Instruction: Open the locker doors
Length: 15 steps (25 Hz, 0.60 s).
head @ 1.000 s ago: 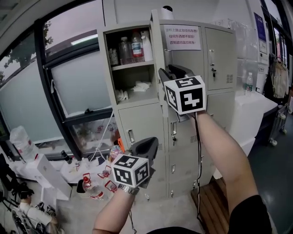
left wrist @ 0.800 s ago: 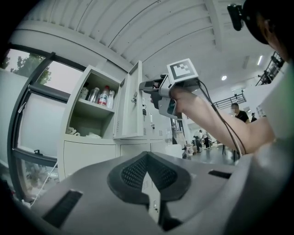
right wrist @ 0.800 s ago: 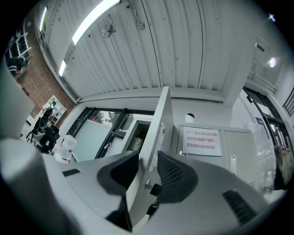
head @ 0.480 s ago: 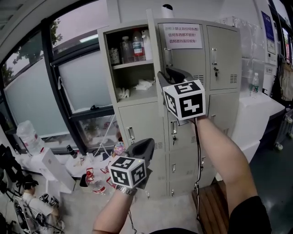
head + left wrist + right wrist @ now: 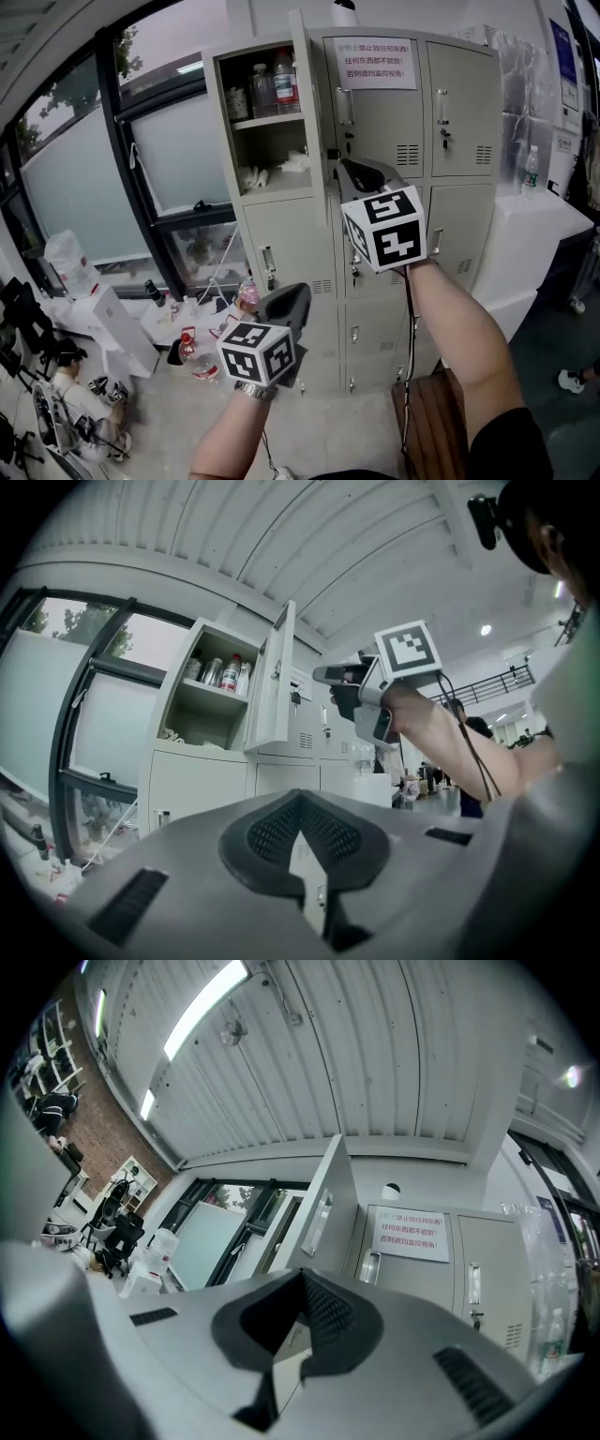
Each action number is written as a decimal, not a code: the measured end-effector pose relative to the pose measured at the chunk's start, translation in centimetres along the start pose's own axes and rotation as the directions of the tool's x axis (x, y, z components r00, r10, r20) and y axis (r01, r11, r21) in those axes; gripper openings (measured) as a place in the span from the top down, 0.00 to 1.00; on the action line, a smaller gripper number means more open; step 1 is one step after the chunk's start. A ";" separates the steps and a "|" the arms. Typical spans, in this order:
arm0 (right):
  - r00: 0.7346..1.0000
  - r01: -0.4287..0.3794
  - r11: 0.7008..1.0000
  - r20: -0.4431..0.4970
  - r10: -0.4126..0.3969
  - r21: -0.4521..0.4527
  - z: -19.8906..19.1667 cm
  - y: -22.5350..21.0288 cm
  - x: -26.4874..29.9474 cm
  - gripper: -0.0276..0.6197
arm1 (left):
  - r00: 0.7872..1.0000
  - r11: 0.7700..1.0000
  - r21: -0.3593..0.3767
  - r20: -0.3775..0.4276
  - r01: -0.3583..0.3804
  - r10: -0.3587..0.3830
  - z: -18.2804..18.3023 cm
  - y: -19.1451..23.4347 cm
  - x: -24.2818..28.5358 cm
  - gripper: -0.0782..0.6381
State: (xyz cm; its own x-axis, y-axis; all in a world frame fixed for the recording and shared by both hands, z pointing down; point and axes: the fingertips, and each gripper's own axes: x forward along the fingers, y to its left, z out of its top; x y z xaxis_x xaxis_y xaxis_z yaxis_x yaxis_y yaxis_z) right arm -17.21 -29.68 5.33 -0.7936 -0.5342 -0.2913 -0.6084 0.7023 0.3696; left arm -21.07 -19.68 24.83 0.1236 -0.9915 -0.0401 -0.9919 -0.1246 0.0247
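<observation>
We hold our right gripper (image 5: 360, 174) out on a raised arm at 1 o'clock, beside the open door (image 5: 303, 94) of the locker (image 5: 281, 244) at 12 o'clock, lower than a second ago, its jaws just closed on nothing, while our left gripper (image 5: 289, 305), likewise closed and empty, points level at 6 o'clock.
</observation>
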 end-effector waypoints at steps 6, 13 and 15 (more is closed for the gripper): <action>0.998 -0.032 0.999 -0.045 0.032 0.017 -3.3 1.7 -2.1 0.96 | 1.000 1.000 0.007 0.005 -0.012 0.012 -0.2 -0.4 -1.1 0.89; 0.995 -0.035 0.994 -0.085 0.043 0.102 -5.3 4.1 -4.0 0.96 | 1.000 1.000 0.006 0.009 0.004 -0.004 0.2 0.2 -3.1 0.89; 0.994 -0.029 0.993 -0.098 0.040 0.118 -5.7 5.1 -4.6 0.96 | 1.000 1.000 0.006 0.002 0.013 -0.013 0.2 0.4 -3.9 0.89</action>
State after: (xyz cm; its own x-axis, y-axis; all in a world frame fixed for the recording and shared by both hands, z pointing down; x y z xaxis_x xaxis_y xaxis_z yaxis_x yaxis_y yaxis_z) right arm -16.74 -26.33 13.55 -0.8144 -0.5490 -0.1882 -0.5803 0.7679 0.2712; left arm -21.95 -15.83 24.82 0.1360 -0.9898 -0.0425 -0.9904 -0.1369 0.0186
